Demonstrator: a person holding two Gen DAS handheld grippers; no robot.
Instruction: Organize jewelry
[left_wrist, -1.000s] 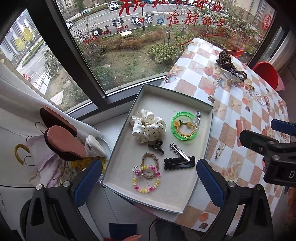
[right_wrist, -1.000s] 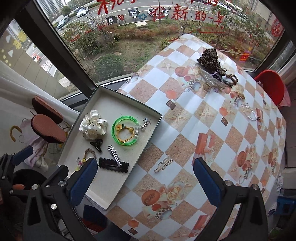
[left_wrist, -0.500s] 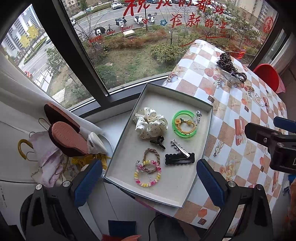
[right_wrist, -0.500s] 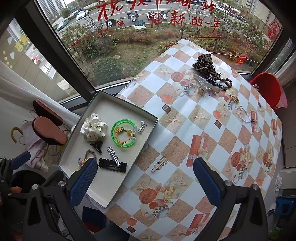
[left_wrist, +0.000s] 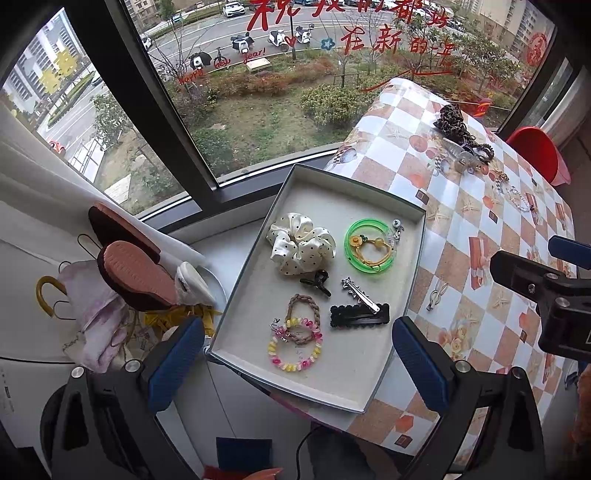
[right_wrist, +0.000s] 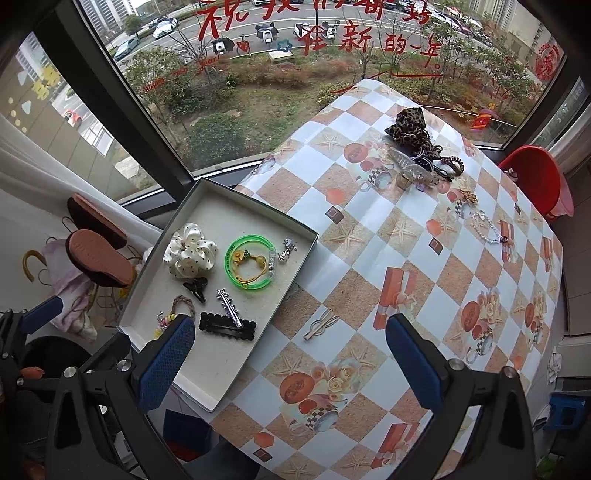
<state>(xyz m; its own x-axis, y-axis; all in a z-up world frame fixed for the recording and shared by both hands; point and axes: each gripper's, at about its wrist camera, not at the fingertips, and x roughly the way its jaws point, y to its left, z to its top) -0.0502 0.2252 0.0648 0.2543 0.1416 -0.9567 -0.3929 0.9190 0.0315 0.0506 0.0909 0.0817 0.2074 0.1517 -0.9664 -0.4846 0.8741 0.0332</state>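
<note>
Lately both views have pulled back: left hand-held gripper and right hand-held gripper gape empty; gold clip remains outside tray, lower centre.

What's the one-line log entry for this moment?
left claw: open, above tray | right claw: open, above gold clip on table | jewelry pile: far end, untouched

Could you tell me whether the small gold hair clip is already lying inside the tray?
No, the gold hair clip lies on the checkered tablecloth, just outside the right wall of the tray.
</note>
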